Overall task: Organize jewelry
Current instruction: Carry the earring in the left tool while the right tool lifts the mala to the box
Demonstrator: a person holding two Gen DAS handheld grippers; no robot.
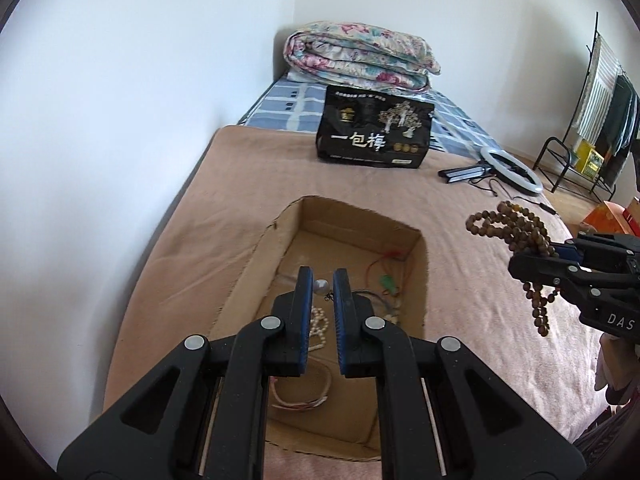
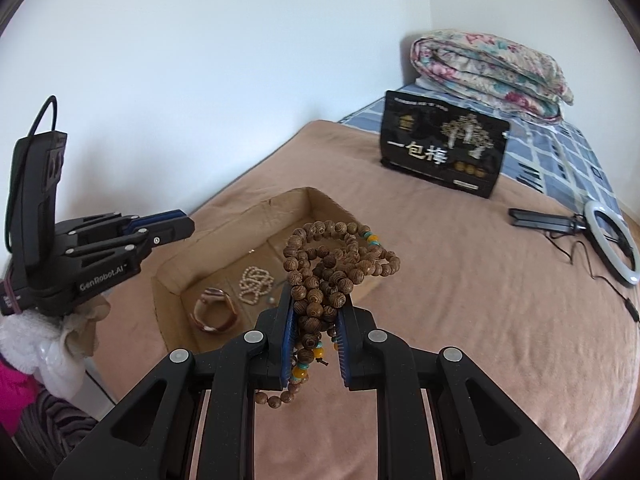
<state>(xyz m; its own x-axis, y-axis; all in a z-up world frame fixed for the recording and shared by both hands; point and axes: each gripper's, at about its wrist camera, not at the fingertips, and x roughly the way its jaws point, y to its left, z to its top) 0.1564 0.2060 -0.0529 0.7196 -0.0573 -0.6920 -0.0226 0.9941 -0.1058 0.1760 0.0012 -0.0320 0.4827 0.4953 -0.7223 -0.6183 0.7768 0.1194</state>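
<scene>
Wooden bead strand [image 2: 324, 276], bunched into loops, is pinched in the right gripper [image 2: 316, 320], its pads closed on the middle of the bundle, and it hangs in the air above the pink blanket [image 2: 460, 320], just to the right of the cardboard box [image 1: 256, 264]. Some loops stand up over the fingertips and a tail with orange and turquoise beads dangles below them. The job now, I'd say, is to carry it across over the box's open top and lower it before letting go, so the tail goes in first and no loop catches on the cardboard wall. Best aim for bare floor at the far end, and release low so the beads don't bounce out.

Left gripper [image 1: 322, 280] hovers right over the box with its pads parted and nothing clamped between them; a silvery bead shows in the gap, but it seems to lie below in the box. That gripper is the main obstacle: it sits over the drop zone and probably wants to back off.

In the box already: a white pearl strand [image 2: 256, 284], a pink-and-brown bangle [image 2: 216, 312] at the near end, and a tangle of red cord with a green piece [image 1: 388, 276] near the right wall. Dropping on top of those risks tangling.

Well behind, a black printed package [image 1: 374, 132] stands on the blanket, a folded floral quilt [image 1: 360, 56] lies beyond it, and a ring light [image 2: 610, 240] with its cable lies off to the right, clear of the path.
</scene>
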